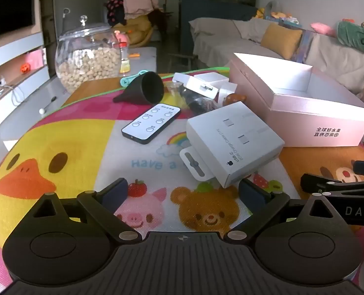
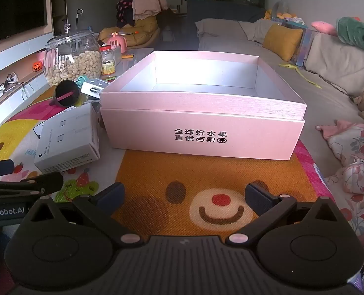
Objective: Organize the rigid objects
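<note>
A pink open box (image 2: 201,127) stands on the cartoon mat (image 2: 157,172), its inside bare; it also shows in the left wrist view (image 1: 312,113). A white USB-C cable box (image 1: 231,145) lies left of it, also in the right wrist view (image 2: 68,140). A black-edged white remote (image 1: 151,124), a black funnel (image 1: 147,88) and a white charger box (image 1: 201,84) lie behind. My left gripper (image 1: 183,191) is open, just in front of the cable box. My right gripper (image 2: 184,196) is open and empty, in front of the pink box.
A glass jar of nuts (image 1: 88,59) stands at the back left with a small bottle (image 1: 125,56). A sofa with cushions (image 2: 305,56) runs along the right. Dark items (image 1: 199,102) lie between charger box and cable box.
</note>
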